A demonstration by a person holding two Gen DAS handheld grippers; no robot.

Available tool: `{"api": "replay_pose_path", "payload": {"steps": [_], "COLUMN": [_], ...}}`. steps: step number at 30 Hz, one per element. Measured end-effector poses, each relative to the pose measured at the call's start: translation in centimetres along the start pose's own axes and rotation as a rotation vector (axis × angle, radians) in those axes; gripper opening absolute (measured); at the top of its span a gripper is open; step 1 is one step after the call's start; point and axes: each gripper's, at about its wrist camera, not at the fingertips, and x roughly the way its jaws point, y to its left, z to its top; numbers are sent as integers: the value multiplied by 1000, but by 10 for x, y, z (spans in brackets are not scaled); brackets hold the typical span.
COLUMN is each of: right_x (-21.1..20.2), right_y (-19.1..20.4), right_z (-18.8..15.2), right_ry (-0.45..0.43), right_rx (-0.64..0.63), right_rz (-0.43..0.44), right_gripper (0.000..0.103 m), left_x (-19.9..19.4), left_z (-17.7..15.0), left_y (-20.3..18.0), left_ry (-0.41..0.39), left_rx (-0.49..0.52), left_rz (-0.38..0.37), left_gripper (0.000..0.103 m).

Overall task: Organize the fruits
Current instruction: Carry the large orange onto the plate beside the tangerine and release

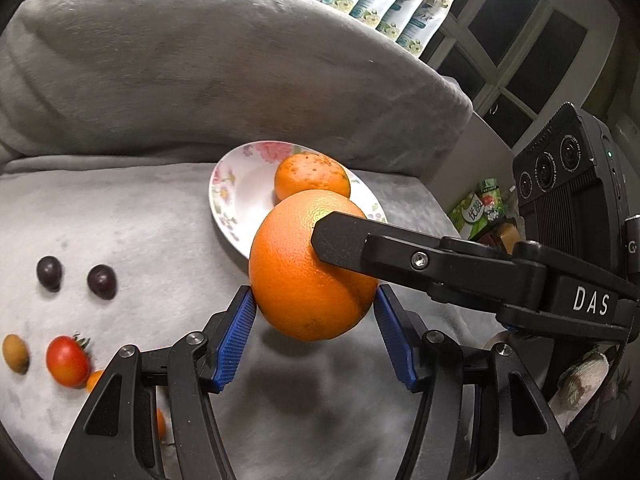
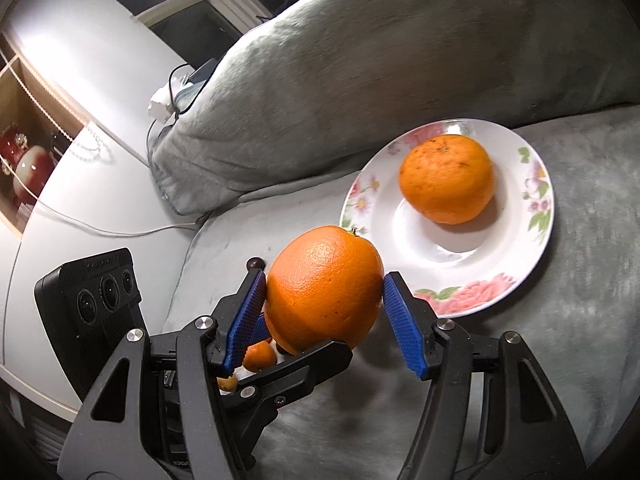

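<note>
A large orange [image 1: 308,268] hangs above the grey sofa seat, held between both grippers at once. My left gripper [image 1: 314,300] has its blue pads [image 1: 236,332] on the orange's two sides. My right gripper [image 2: 324,292] also presses its blue pads [image 2: 404,328] on the same orange [image 2: 324,284]; one of its black fingers [image 1: 360,244] crosses the fruit in the left wrist view. A floral plate [image 2: 536,240] just beyond holds a speckled mandarin [image 2: 446,178]; plate [image 1: 228,204] and mandarin [image 1: 312,176] also show in the left wrist view.
On the seat at left lie two dark grapes [image 1: 102,281], a cherry tomato [image 1: 67,360], a small brown fruit [image 1: 15,353] and small orange fruits [image 1: 94,380]. A grey cushion [image 1: 200,60] backs the seat. A white side table [image 2: 100,184] with cables stands left of the sofa.
</note>
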Motion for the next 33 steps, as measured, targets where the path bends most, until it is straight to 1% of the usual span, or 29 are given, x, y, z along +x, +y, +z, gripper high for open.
{"api": "replay_pose_path", "payload": {"steps": [8, 20, 23, 27, 33], "right_x": [5, 20, 11, -6, -30], "right_y": [-10, -16, -14, -14, -13], "right_z": [9, 24, 26, 31, 35], "right_ry": [10, 24, -18, -67, -130], "right_rx": [19, 61, 43, 47, 45], "right_rz": [1, 16, 16, 16, 2], "right_gripper": [64, 65, 65, 65, 67], "left_x": [10, 16, 13, -1, -18], "left_z": [6, 15, 15, 19, 20], "left_y": [0, 9, 10, 7, 8], "left_ry": [10, 19, 4, -35, -70], "left_rx": [-19, -54, -57, -39, -30], "left_rz": [9, 33, 28, 33, 39], "left_gripper": [61, 61, 58, 58, 58]}}
